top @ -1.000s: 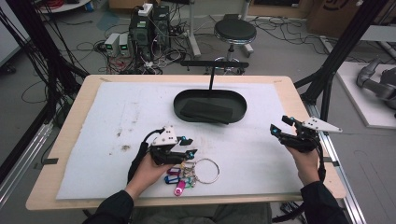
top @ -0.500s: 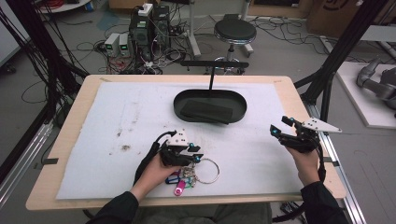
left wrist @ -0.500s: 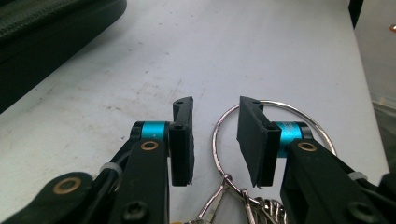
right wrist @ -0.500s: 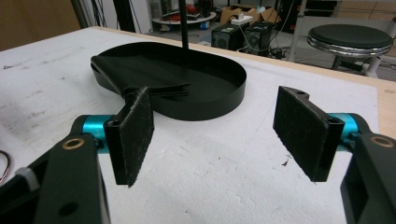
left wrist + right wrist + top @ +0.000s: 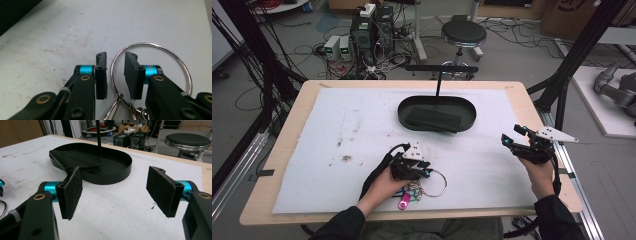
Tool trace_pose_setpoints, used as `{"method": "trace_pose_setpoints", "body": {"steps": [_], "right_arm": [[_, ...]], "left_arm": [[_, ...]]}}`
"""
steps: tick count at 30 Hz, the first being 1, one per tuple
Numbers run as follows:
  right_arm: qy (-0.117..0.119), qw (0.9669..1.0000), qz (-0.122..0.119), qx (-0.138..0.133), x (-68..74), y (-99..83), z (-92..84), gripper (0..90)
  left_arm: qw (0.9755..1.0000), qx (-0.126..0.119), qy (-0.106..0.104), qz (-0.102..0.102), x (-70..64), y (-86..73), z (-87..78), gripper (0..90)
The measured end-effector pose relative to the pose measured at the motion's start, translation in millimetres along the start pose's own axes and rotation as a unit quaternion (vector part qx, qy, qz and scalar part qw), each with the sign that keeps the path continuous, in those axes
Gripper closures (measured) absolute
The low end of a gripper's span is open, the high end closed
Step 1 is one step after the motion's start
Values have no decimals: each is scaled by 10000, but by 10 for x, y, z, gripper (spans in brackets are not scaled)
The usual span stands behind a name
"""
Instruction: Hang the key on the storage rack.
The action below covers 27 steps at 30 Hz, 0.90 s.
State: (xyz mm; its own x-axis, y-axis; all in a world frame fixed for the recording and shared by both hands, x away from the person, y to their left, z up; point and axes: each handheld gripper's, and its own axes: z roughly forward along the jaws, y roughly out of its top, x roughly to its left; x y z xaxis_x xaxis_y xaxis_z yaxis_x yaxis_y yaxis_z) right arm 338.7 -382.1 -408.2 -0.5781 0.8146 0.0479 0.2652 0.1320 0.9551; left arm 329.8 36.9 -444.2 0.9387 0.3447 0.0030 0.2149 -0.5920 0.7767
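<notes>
the left tool (image 5: 115, 75) sits low on the white surface (image 5: 337, 130), its two black jaws straddling the thin wire of a metal ring (image 5: 150, 50). the jaws have just been closing, with the wire between them, but a narrow gap shows on each side of it and the pads do not press it yet. the ring is a smooth, shiny, round loop lying flat; its near part runs under the right jaw and out of frame. smaller rings (image 5: 120, 100) hang from it at the bottom edge, cut off by the frame. in the high view the ring (image 5: 434, 182) lies near the front edge, just beside the left tool (image 5: 424, 172), with a pink tag (image 5: 404, 201) and a small cluster of other bits half hidden under the hand; what they are is hard to make out.

the right tool (image 5: 115, 195) is held wide open above the sheet, nothing between its rough, felt-like flat pads (image 5: 72, 192). in the high view it (image 5: 512, 142) hovers at the right side, well apart from the ring.

the sheet is matte and slightly pebbled, with brown smudges (image 5: 346, 158) on its left half. a black oval tray (image 5: 437, 114) with a low wall sits toward the far side, a dark flat folded piece (image 5: 434, 119) inside it, its material unclear.
</notes>
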Motion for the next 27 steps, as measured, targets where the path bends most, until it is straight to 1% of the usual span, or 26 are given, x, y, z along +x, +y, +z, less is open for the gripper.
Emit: {"method": "trace_pose_setpoints", "body": {"steps": [3,4,6,8,10,11,13,16,19,22,25,27], "right_arm": [[-8,10000,-2,-8,-6,-2,-4,297],[-9,10000,-2,-10,-8,-3,-5,296],[-11,10000,-1,-18,-8,-2,-8,296],[-6,10000,8,-20,-6,-1,-10,297],[-3,10000,4,-26,-4,-1,-9,297],[-5,10000,-8,-21,-4,0,-8,297],[-9,10000,-25,-28,-3,0,-5,297],[4,10000,-27,-46,3,4,-7,297],[4,10000,-15,-44,6,5,-11,297],[1,10000,-16,-72,5,9,-14,297],[12,10000,2,-93,5,11,-17,297],[31,9999,30,-107,8,14,-19,297]], "left_arm": [[10000,76,26,-11,6,-7,11,730],[9999,134,55,-3,3,-10,20,736],[9997,256,49,26,-5,-18,43,739],[9995,276,90,80,-19,-12,42,746],[9995,272,98,82,-23,-14,45,763],[9995,271,107,90,-24,-14,44,783],[9994,285,124,142,-25,-12,41,853],[9995,278,114,101,-22,-12,41,860],[9997,228,97,32,-14,-19,38,862],[9998,151,140,7,0,-21,12,862],[9999,-29,157,-56,24,-17,-39,862],[9996,-170,217,-63,34,-10,-80,863]]}}
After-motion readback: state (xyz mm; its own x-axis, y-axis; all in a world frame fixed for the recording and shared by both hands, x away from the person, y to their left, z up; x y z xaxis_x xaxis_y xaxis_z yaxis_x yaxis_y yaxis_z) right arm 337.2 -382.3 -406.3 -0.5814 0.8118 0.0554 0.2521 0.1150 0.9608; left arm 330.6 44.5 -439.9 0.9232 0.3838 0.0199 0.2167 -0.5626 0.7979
